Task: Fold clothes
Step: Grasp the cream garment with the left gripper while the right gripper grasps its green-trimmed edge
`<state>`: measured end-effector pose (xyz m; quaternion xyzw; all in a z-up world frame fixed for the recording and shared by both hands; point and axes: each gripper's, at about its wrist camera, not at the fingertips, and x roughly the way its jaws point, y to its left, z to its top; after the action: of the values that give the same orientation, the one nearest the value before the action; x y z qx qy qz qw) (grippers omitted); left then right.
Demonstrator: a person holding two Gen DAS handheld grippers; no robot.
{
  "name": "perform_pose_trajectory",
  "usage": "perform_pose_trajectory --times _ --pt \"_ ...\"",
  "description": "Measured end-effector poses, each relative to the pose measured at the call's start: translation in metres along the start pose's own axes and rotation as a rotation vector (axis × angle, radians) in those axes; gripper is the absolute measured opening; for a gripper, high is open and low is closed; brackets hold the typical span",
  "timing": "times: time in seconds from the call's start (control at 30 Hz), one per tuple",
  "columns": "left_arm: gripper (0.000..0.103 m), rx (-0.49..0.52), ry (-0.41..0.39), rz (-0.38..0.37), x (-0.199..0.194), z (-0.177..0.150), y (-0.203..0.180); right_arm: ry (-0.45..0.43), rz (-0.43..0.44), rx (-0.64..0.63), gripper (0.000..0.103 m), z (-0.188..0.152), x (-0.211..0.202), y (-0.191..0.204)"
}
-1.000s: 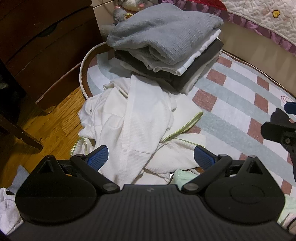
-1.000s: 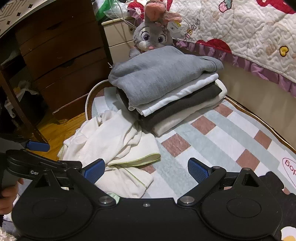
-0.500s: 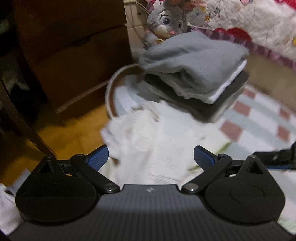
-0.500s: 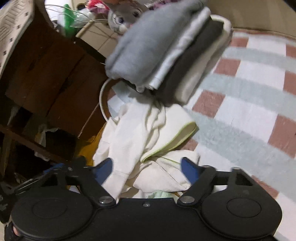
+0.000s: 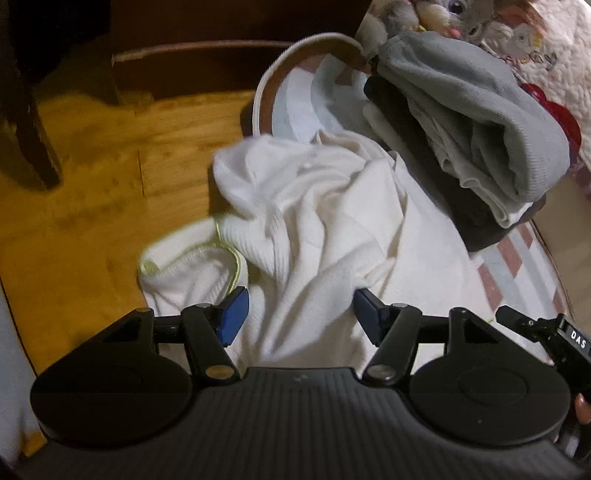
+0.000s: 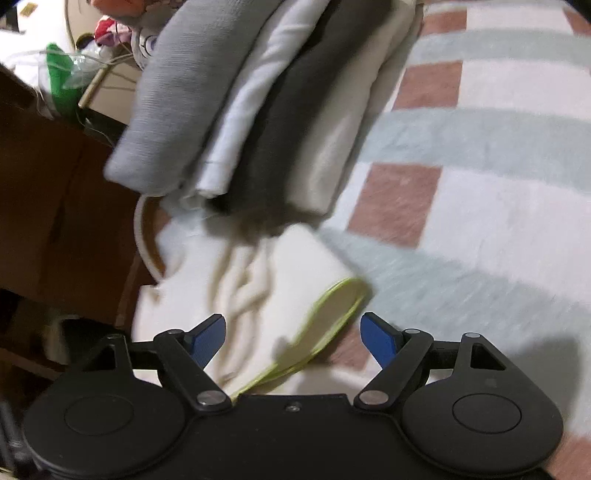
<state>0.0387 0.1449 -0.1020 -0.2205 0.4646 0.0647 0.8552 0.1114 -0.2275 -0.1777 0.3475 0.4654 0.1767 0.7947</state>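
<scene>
**Both grippers down over the unfolded white garment, nothing gripped**

Left gripper (image 5: pixel 299 312): jaws have just been closing, now about half spread. Crumpled white garment (image 5: pixel 332 221) bulges up between the blue pads; the right-hand pad touches a fold, the left-hand one sits beside the cloth. No pinch visible, so released.

Right gripper (image 6: pixel 293 338): jaws have just been opening a little further, wide apart. The garment's green-trimmed edge (image 6: pixel 325 332) lies in the gap under them, touched by neither pad. Frame is motion-blurred.

Garment position: in a heap at the rug's (image 6: pixel 480 206) rim, part on the checked rug, part spilling over the rim onto the wooden floor (image 5: pixel 92 206). One green-edged cuff (image 5: pixel 192 262) is out on the floor.

Folded stack (image 5: pixel 472 122) sits on the rug just beyond the heap, touching it: grey sweater on top, white, dark grey and cream layers under it. Plush toy (image 5: pixel 465 11) behind the stack. Dark wooden furniture (image 6: pixel 55 192) borders the rug's rim.
</scene>
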Motion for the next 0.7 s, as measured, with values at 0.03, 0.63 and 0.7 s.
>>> perform_pose_trajectory --times 0.03,0.63,0.7 --pt "0.063 -0.012 0.000 -0.016 0.001 0.000 0.002 0.002 0.022 0.006 0.074 0.001 0.003 -0.002" --pt "0.050 0.118 -0.024 0.026 0.011 -0.014 -0.002 0.159 0.154 -0.089 0.059 0.011 0.070 0.039" --pt "0.050 0.139 -0.046 0.062 0.009 -0.017 -0.005 0.195 0.142 -0.077 0.065 0.011 0.074 0.035"
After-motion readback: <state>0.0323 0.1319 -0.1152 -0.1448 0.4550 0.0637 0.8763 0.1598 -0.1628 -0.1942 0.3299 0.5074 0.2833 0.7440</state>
